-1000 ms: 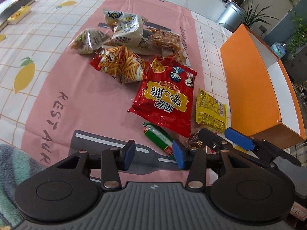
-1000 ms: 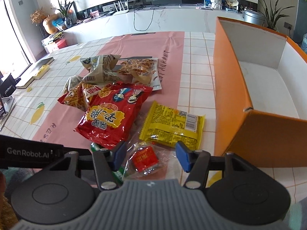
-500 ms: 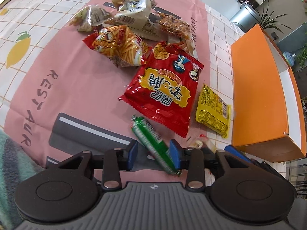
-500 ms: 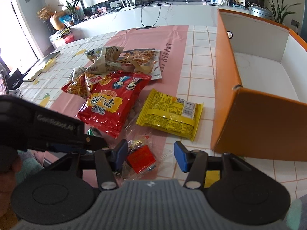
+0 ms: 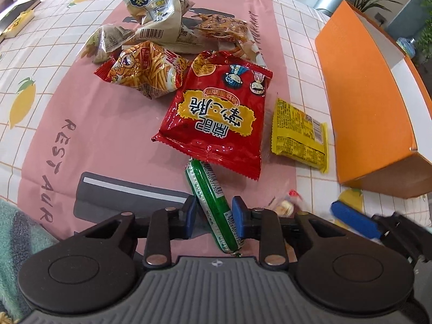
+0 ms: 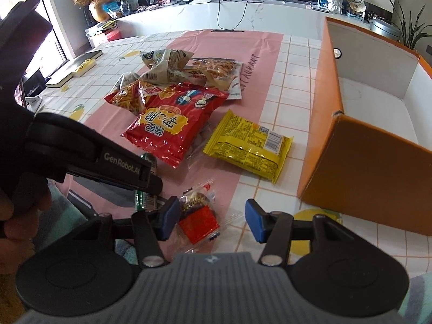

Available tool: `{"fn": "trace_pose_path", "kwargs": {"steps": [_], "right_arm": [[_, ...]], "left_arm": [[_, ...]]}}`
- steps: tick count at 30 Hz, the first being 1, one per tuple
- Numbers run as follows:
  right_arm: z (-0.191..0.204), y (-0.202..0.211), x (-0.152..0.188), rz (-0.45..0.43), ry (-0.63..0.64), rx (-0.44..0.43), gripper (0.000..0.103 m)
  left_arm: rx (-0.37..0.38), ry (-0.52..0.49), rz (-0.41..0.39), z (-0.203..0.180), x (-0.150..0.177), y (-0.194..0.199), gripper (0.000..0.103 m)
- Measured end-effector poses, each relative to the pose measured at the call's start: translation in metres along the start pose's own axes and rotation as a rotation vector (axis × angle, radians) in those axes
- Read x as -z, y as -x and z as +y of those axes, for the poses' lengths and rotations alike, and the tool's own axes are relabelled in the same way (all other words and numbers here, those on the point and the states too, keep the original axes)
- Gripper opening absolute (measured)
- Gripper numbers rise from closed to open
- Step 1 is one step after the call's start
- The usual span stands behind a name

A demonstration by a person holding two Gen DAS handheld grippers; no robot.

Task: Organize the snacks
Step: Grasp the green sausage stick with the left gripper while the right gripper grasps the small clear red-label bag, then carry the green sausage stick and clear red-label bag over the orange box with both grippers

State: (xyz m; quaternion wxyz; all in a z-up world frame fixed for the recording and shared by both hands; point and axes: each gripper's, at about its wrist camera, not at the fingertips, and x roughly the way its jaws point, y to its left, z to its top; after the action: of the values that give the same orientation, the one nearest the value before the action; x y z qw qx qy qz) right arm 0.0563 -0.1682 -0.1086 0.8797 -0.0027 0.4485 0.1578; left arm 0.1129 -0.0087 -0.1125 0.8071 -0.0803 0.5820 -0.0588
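Left tongs [image 5: 212, 217] closed in around one green sausage [image 5: 210, 202]; right tongs [image 6: 212, 220] agape

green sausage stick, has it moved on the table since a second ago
Cannot tell: the green sausage stick still pokes from under the big red bag; the left gripper has closed in around it.

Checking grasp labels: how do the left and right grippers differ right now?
The left gripper has its jaws close around the green sausage stick; the right gripper is open wide. The left's target is a slim tube; the right straddles a clear packet with a red piece, untouched. Both are low over the table.
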Motion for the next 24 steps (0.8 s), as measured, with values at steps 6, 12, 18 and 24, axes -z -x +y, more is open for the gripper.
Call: {"fn": "trace_pose_path", "kwargs": {"steps": [6, 12, 18, 24], "right_arm": [[0.02, 0.005, -0.001, -0.034, 0.2, 0.044, 0.057], [0.03, 0.001, -0.004, -0.045, 0.305, 0.092, 0.057], [0.04, -0.001, -0.002, -0.063, 0.395, 0.124, 0.066], [0.043, -0.013, 0.0, 0.0, 0.414, 0.121, 0.058]], "left_arm": [[0.008, -0.008, 0.005, 0.002, 0.004, 0.002, 0.03], [0.023, 0.005, 0.02, 0.009, 0.01, 0.002, 0.026], [0.049, 0.014, 0.017, 0.016, 0.012, 0.001, 0.026], [0.073, 0.027, 0.014, 0.021, 0.011, 0.001, 0.026]]}}
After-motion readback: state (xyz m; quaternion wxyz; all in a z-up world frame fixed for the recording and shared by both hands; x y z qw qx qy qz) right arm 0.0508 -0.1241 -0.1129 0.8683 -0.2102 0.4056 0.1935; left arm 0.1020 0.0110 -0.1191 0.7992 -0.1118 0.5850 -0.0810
